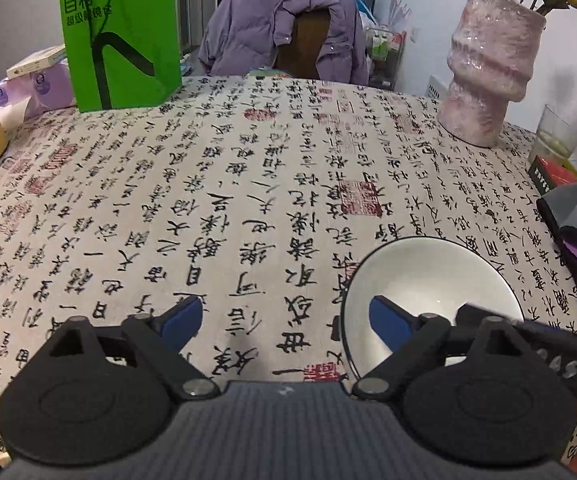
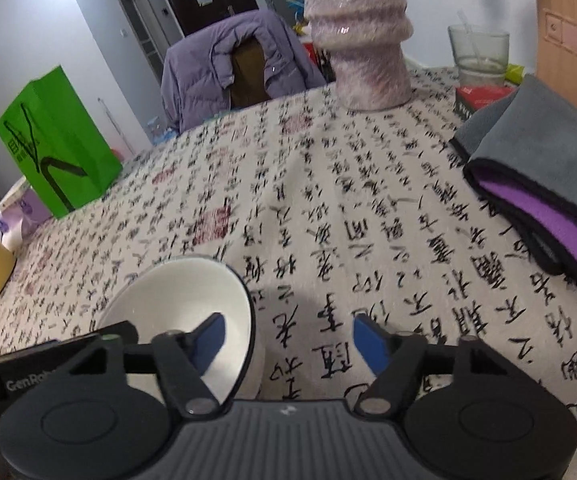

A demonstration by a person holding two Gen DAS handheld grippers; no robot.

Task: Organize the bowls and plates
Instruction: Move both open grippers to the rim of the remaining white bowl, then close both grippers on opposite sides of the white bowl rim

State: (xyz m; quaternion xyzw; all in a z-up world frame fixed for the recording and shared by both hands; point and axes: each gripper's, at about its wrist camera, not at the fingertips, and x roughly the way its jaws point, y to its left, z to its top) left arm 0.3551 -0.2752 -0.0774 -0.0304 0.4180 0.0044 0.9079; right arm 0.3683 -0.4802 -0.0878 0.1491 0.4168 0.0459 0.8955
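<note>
Both tools are sitting wide apart, gripping nothing. The white bowl [image 1: 428,300] is standing upright on the calligraphy tablecloth [image 1: 248,184], between the two tools: the left gripper [image 1: 286,322] has its right pad over the bowl's near-left rim, the right gripper [image 2: 288,338] has its left pad hanging over the bowl's [image 2: 180,312] inside. I can't tell whether either pad is touching it. No plates are showing in either view.

Risks, my read:
- Both tools are crowding one bowl. If both are closing in, the housings are likely clashing before a pad seats.
- A rim pinch on glazed ceramic is prone to slipping or tipping the bowl.
- The cloth could be bunching and dragging under a pushed bowl.

Room: wide bare cloth is lying beyond and left of the bowl. Right of the bowl, the folded grey-purple towel [image 2: 528,152] is sitting near. Far beyond the bowl, the pink vase [image 1: 488,76] is looking top-heavy; the green bag [image 1: 122,32] is standing far beyond-left. The table edge nearest the bowl isn't visible.
</note>
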